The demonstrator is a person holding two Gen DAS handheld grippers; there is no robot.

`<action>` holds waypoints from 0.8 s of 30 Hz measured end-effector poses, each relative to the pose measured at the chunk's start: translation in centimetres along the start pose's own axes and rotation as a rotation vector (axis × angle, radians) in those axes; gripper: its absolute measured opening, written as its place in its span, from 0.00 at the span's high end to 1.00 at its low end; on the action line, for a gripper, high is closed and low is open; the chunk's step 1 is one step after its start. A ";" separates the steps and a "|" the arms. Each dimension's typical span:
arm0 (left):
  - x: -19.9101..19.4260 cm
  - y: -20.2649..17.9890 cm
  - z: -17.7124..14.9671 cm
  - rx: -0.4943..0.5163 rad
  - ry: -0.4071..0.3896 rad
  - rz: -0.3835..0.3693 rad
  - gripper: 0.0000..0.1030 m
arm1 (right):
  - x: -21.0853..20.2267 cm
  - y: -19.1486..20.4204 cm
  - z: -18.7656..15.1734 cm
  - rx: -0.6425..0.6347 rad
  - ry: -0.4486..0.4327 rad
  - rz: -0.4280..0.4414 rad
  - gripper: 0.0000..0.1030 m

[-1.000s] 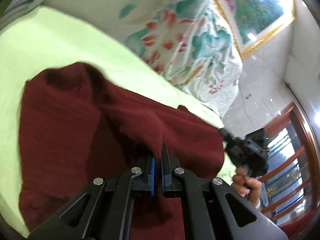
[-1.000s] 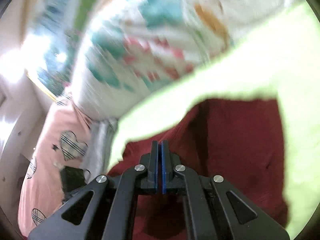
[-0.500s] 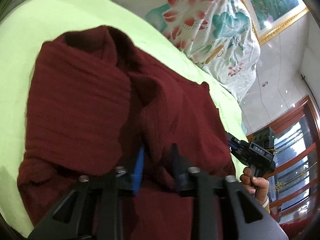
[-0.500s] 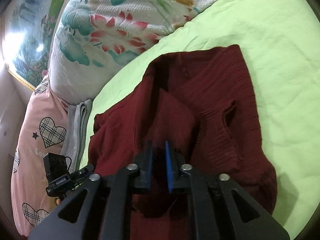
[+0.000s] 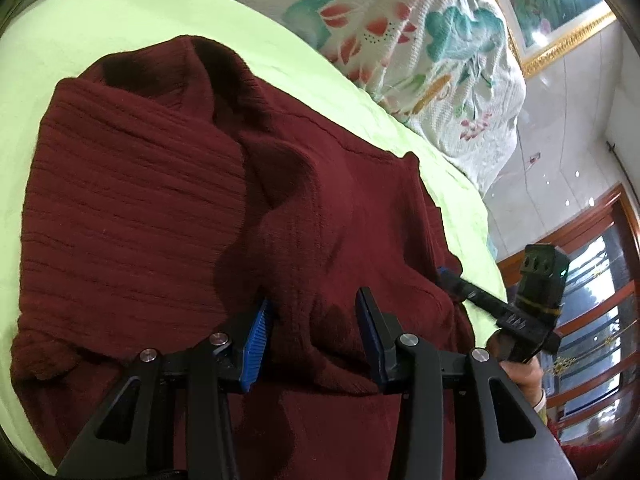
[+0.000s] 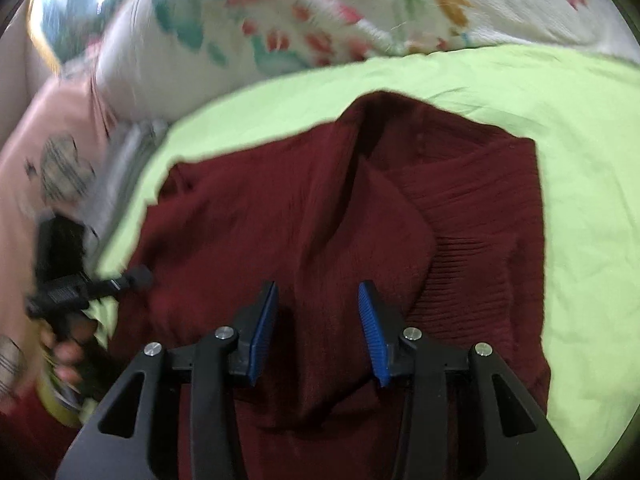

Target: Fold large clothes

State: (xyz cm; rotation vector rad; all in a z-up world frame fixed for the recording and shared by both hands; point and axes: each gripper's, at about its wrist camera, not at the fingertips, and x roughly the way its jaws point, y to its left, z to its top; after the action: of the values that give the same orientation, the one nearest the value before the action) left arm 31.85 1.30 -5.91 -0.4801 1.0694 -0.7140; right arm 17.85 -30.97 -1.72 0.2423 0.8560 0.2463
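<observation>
Green bedsheet [image 5: 120, 28] under maroon sweater [image 5: 132, 208] mid-frame: my left gripper [image 5: 314, 334] and right gripper [image 6: 318, 330] are opening, releasing the fold; next I regrip an edge.

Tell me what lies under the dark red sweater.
The dark red sweater lies on a light green sheet, which shows around its edges. Whatever is beneath its folded layers is covered and cannot be seen.

**Maroon sweater released on the green sheet**

The left gripper [image 5: 314, 330] hangs over a folded maroon sweater [image 5: 160, 208], its 2 blue pads [image 5: 256, 332] opening, a ridge of knit loose between them. The right gripper [image 5: 450, 282] touches the sweater's edge beside a floral quilt [image 5: 420, 32].
</observation>
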 end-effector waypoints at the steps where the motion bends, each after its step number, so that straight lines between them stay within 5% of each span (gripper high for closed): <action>1: 0.0 0.0 0.0 0.003 -0.001 0.001 0.61 | 0.6 0.3 -0.1 -0.023 0.016 -0.027 0.59; 2: 0.1 -0.1 0.0 0.011 -0.001 0.004 0.70 | 1.3 0.5 -0.2 -0.044 0.037 -0.074 0.60; 3: 0.1 -0.2 0.0 0.024 -0.003 0.009 0.81 | 1.8 0.5 -0.3 -0.041 0.049 -0.090 0.84; 4: 0.2 -0.4 0.1 0.035 0.000 0.007 0.95 | 2.0 0.2 -0.3 -0.020 0.055 -0.074 0.96; 6: -0.4 -1.0 0.6 0.061 -0.023 0.003 0.94 | 1.6 -0.9 0.3 0.083 0.025 0.054 0.96; 10: -3.8 -3.7 3.4 0.140 -0.165 -0.054 0.95 | -2.1 -3.2 2.8 0.306 -0.194 0.484 0.97; 13: -6.5 -4.9 5.2 0.199 -0.288 -0.063 0.95 | -4.1 -4.8 3.8 0.398 -0.337 0.660 0.97; 16: -6.7 -2.8 5.4 0.159 -0.297 -0.085 0.95 | -4.3 -5.9 3.7 0.398 -0.364 0.603 0.97; 24: -3.0 1.6 -0.1 0.075 -0.137 -0.023 0.96 | -0.4 -7.4 -1.6 0.418 -0.179 0.535 0.96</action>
State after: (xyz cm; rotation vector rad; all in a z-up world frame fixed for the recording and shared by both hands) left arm 31.31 4.54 -5.21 -0.4706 0.9068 -0.7291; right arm 17.22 -37.95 -4.69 0.8764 0.6447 0.5348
